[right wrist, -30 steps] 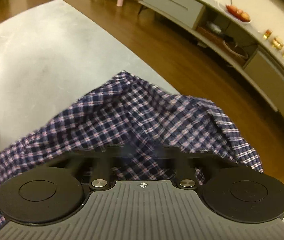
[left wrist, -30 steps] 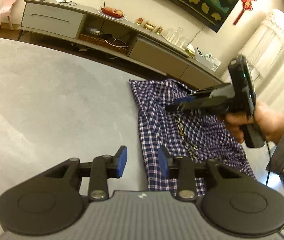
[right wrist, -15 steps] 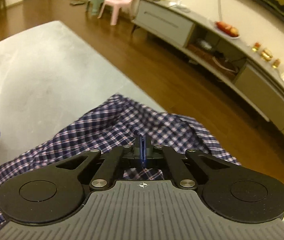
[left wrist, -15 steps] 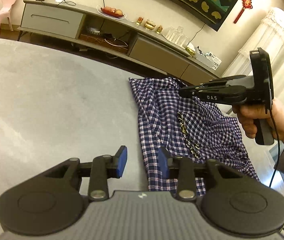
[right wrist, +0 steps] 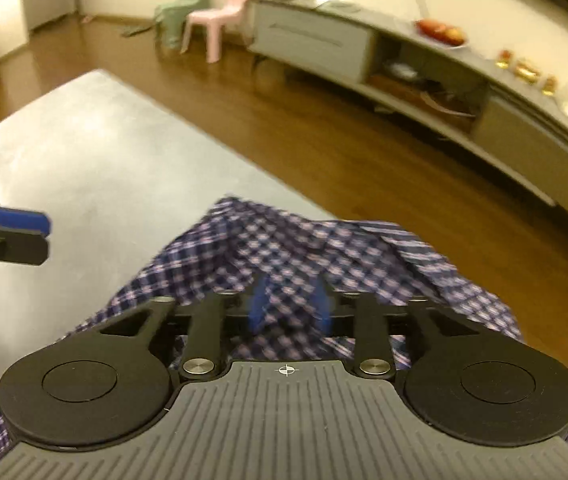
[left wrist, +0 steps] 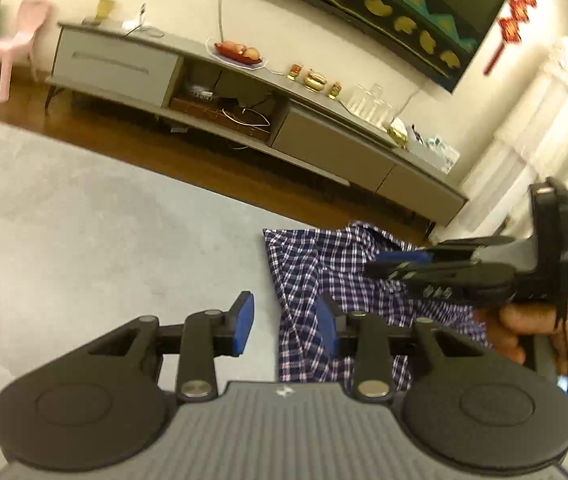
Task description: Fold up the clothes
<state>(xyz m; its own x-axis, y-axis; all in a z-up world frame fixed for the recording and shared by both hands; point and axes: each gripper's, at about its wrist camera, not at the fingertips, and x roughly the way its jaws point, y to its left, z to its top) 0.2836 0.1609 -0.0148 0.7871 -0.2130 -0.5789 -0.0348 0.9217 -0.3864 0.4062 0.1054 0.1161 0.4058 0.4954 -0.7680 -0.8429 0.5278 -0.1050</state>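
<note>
A blue and white checked shirt (left wrist: 324,268) lies crumpled on the grey table (left wrist: 103,220), near the far right edge. My left gripper (left wrist: 284,324) is open and empty, and it hovers just short of the shirt's left hem. A hand (left wrist: 524,324) holds my right gripper (left wrist: 380,265) above the middle of the shirt. In the right wrist view, the right gripper (right wrist: 290,306) is open over the shirt (right wrist: 284,248), with the cloth showing between its blue pads (right wrist: 257,304). The left gripper (right wrist: 41,234) enters from the left over the bare table (right wrist: 83,152).
Beyond the table's far edge is wooden floor (right wrist: 324,152), then a long grey TV cabinet (left wrist: 243,100) with a fruit plate and glasses. Pink and green children's chairs (right wrist: 219,12) stand by the wall. A curtain (left wrist: 544,112) hangs at the right.
My right gripper was shut half a second ago and now stands open over the shirt. The left gripper's view has tilted up, and it stays open.
</note>
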